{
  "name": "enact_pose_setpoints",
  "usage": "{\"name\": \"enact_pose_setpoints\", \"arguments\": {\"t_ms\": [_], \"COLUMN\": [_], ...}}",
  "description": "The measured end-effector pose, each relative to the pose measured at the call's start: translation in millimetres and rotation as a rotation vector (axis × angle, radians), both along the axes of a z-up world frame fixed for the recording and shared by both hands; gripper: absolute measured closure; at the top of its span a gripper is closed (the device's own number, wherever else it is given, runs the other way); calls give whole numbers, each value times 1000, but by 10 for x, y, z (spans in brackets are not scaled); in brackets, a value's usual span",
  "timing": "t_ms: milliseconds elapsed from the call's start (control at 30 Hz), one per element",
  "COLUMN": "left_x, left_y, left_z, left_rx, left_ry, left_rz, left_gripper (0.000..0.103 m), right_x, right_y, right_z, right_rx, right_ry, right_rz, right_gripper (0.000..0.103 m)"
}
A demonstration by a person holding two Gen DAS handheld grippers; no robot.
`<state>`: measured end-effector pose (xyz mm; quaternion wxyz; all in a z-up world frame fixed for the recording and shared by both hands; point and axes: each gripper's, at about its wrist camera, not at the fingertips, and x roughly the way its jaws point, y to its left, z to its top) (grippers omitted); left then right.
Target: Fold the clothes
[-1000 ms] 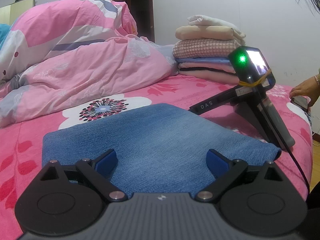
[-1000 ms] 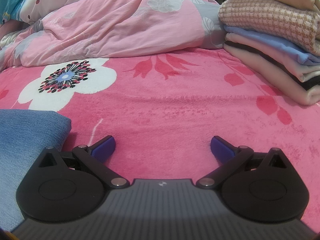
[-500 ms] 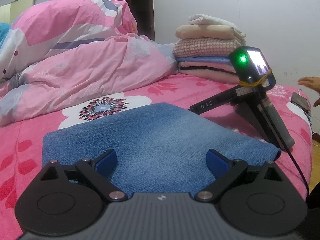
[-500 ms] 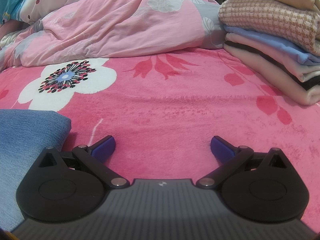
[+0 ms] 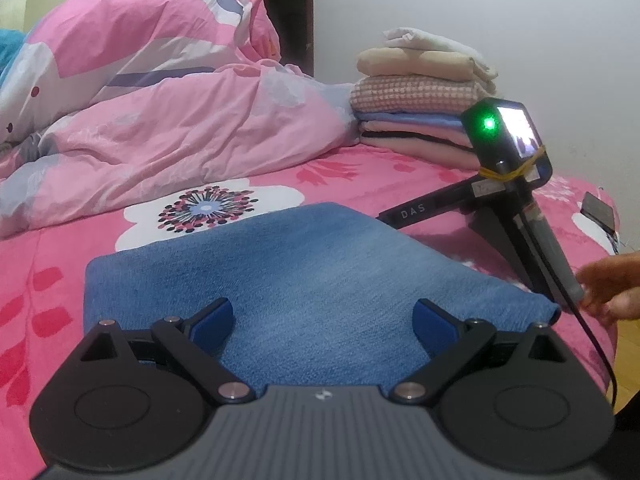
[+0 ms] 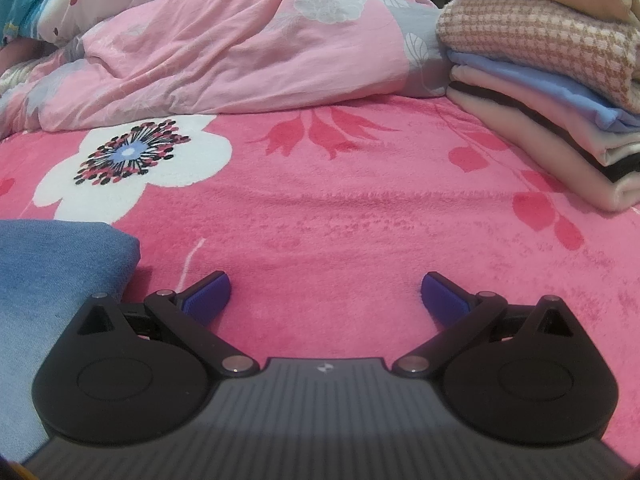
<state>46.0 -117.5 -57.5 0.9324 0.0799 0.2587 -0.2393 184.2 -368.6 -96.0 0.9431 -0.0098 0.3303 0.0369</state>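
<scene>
A folded blue denim garment [image 5: 304, 268] lies flat on the pink floral bed cover [image 5: 60, 248]. My left gripper [image 5: 323, 322] rests at its near edge, open, with blue pads spread wide over the cloth and nothing between them. The right gripper [image 6: 326, 294] sits on the bed cover [image 6: 340, 216] just right of the denim's corner [image 6: 60, 264], also open and empty. From outside, the left wrist view shows that right gripper's body [image 5: 516, 184] standing on the bed with a green light lit. A hand [image 5: 612, 288] touches its handle at the right edge.
A stack of several folded clothes [image 5: 424, 100] stands at the back right, near the wall; the same clothes stack [image 6: 552, 72] is close on the right. A rumpled pink quilt [image 5: 160, 112] fills the back left. A small dark device [image 5: 598, 210] lies near the bed's right edge.
Neither gripper has moved. The person's hand left the small dark device at the far right and now touches the lower end of the right gripper's handle.
</scene>
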Motion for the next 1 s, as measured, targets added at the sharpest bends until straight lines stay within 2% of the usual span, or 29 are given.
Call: {"name": "enact_pose_setpoints", "arguments": {"t_ms": [167, 500, 1000], "left_x": [-5, 6, 10], "left_y": [68, 56, 15], "left_z": [-16, -12, -7], "left_rx": [-45, -62, -43], "left_ry": [1, 9, 12], "left_rz": [-3, -1, 26], "left_gripper": [6, 6, 6], "right_x": [0, -5, 0], "right_y": [-4, -11, -23], "right_z": [-2, -2, 14], "right_rx": [6, 8, 17], "right_ry": [2, 3, 10], "right_rz": [-1, -1, -2], "right_gripper": [1, 1, 1]}}
